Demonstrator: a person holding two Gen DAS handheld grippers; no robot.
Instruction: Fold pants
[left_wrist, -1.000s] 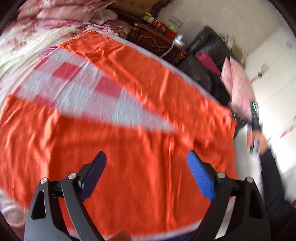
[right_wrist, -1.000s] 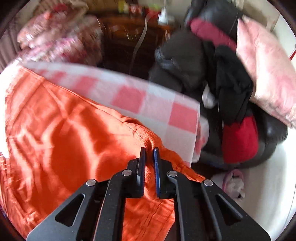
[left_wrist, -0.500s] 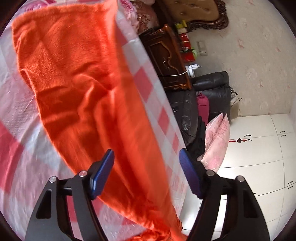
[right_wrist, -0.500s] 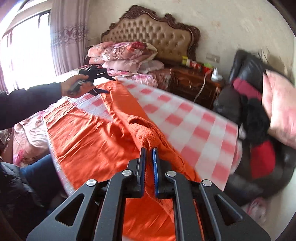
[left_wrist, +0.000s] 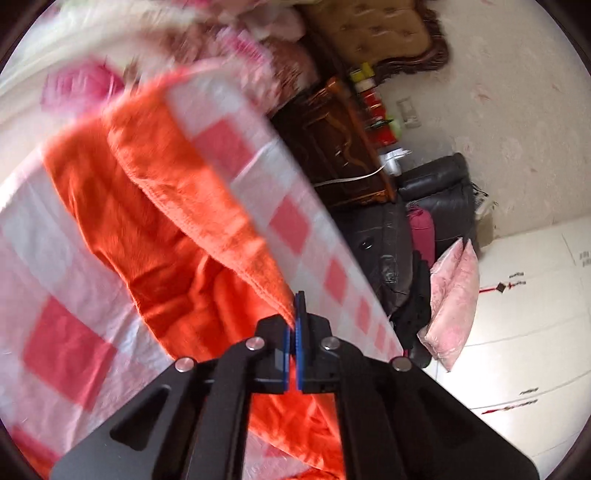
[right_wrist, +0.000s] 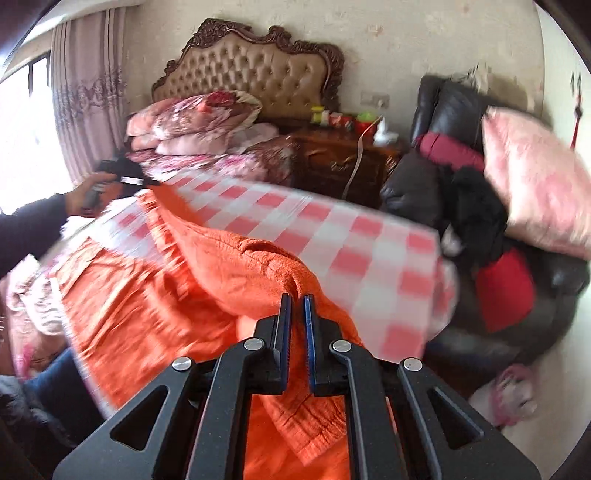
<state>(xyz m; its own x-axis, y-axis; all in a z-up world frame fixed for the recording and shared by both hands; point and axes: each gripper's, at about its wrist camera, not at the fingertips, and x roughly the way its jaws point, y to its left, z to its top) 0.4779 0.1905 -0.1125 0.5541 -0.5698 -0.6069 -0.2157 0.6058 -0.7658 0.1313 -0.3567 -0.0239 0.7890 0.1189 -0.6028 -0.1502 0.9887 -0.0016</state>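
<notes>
Between the blue pads of the left gripper (left_wrist: 296, 325), seen from the left wrist, a hemmed edge of the bright orange fleecy pants (left_wrist: 173, 206) is pinched, the jaws pressed together on it; from there the cloth runs forward and to the left, partly lifted, partly heaped on the pink-and-white checked bedspread (left_wrist: 66, 347); off to the right, well apart, stand a dark carved wooden nightstand (left_wrist: 332, 147) and a black leather armchair (left_wrist: 432, 206).

From the right wrist, the right gripper (right_wrist: 297, 314) pinches a bunched fold of the same pants, its pads held slightly apart by the cloth's thickness; the garment spreads leftward over the checked cover; far ahead to the left, the person's left hand (right_wrist: 88, 195) holds the other tool.

Judging from this, both ends are gripped for a fold; the next move calls for carrying one edge over onto the other, keeping the fabric taut and flat.
</notes>
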